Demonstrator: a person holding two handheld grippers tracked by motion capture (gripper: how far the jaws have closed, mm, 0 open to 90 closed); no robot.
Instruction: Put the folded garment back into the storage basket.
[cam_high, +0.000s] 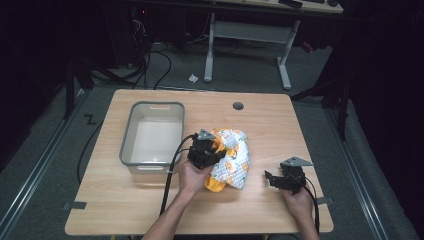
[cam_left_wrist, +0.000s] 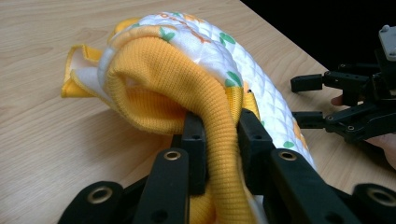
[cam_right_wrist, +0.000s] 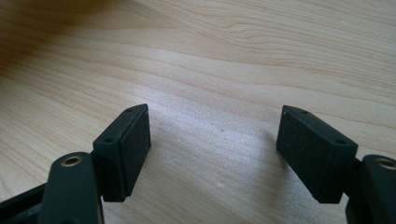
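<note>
Wooden table carries one grey plastic bin at its left and one yellow, orange-printed quilted garment bunched near the middle. Two grippers work here: the left gripper is clamped on the garment's yellow ribbed edge, while the right gripper hovers over bare wood with jaws wide apart.

A grey plastic tub sits on the wooden counter. Beyond the tub, a white desk frame stands on the floor, with black cables trailing nearby.
</note>
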